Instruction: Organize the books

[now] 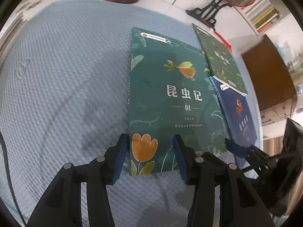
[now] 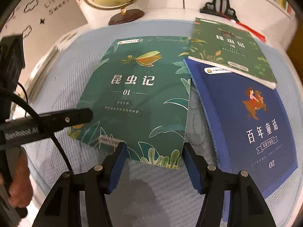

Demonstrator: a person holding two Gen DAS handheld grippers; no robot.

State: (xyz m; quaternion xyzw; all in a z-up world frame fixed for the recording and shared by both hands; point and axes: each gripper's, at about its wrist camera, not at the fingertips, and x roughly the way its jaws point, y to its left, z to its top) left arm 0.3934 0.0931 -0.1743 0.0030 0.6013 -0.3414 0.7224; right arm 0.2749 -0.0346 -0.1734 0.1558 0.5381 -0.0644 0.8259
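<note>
A green book marked 01 (image 1: 170, 98) lies flat on the pale blue mat (image 1: 66, 75); it also shows in the right wrist view (image 2: 138, 98). A blue book marked 02 (image 2: 251, 124) lies to its right, with a second green book (image 2: 231, 49) resting across its far end. My left gripper (image 1: 150, 157) is open, its jaws straddling the near left corner of the 01 book. My right gripper (image 2: 154, 162) is open, its jaws straddling the book's near right corner. The left gripper's finger (image 2: 64, 120) reaches in at the book's left edge in the right wrist view.
A globe on a wooden base (image 2: 125, 17) stands at the back of the white table. A black ornament stand (image 2: 221, 7) with a red tassel is at the back right. Bookshelves (image 1: 263, 13) are at far right. My left hand (image 2: 17, 185) shows at the left.
</note>
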